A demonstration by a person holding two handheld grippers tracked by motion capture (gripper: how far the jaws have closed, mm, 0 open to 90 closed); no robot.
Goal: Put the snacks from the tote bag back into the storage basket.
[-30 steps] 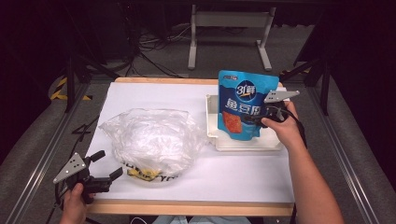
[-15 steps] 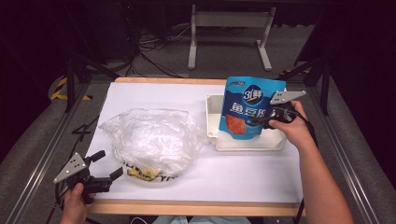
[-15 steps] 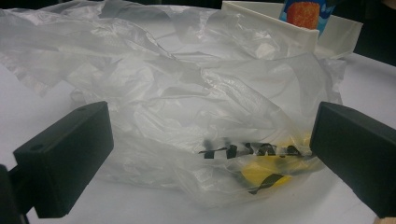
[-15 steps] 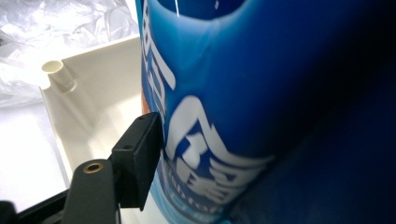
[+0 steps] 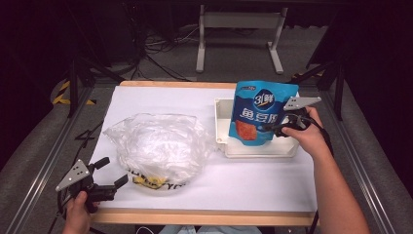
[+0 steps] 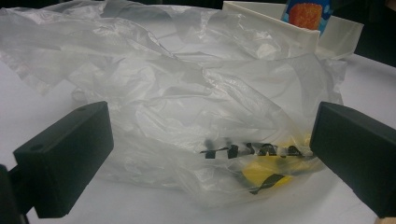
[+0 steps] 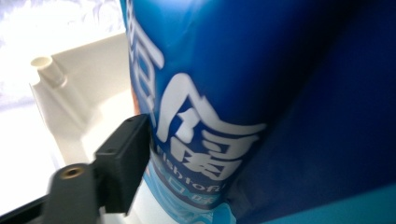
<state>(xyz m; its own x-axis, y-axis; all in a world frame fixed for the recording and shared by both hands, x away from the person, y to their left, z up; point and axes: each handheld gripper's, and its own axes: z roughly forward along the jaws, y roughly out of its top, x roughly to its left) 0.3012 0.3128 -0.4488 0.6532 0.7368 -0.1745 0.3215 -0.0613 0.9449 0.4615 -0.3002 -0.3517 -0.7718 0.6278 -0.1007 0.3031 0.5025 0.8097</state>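
A blue snack pouch (image 5: 258, 114) with white lettering stands upright in a white tray (image 5: 258, 150) at the table's right. My right gripper (image 5: 277, 127) is at the pouch's right edge. Its jaws have just been opening, and the pouch (image 7: 261, 93) is still between them; one jaw lies along the pouch's face and the other is hidden behind it. My left gripper (image 5: 113, 170) rests open at the front left corner. Its jaws point at a crumpled clear plastic bag (image 6: 187, 93) without touching it.
The plastic bag (image 5: 156, 144) covers the table's left middle, and something yellow and black (image 6: 261, 172) shows through its near edge. The tray's wall (image 7: 70, 112) has a small peg in its corner. Bare white table surface (image 5: 253, 180) lies in front of the tray.
The pouch has shifted slightly right and settled lower in the tray, and the right hand has dropped slightly with it. The left gripper and the plastic bag have stayed still.
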